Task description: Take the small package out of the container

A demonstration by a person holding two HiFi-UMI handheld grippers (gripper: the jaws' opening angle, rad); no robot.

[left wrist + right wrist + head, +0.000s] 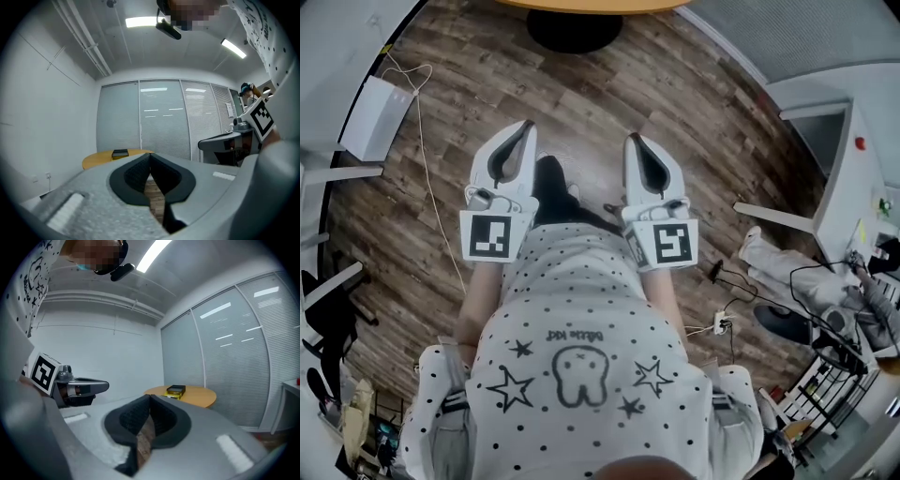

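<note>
A dark container (176, 391) with yellow at its side lies on a round wooden table (199, 397), far ahead of both grippers. The left gripper view shows it as a small dark box (120, 153) on the same table (101, 159). No small package can be made out at this distance. My left gripper (525, 125) and right gripper (635, 139) are held side by side in front of the person's chest, pointing level over the floor. Both are shut, with their black pads (140, 173) meeting and nothing between them.
The table's edge (591, 6) and black foot (574, 31) show at the top of the head view. A white box (373, 116) with a cable (427, 178) lies on the wood floor at left. A grey desk (834, 187) and wires stand at right. Glass walls with blinds (159, 122) close the room.
</note>
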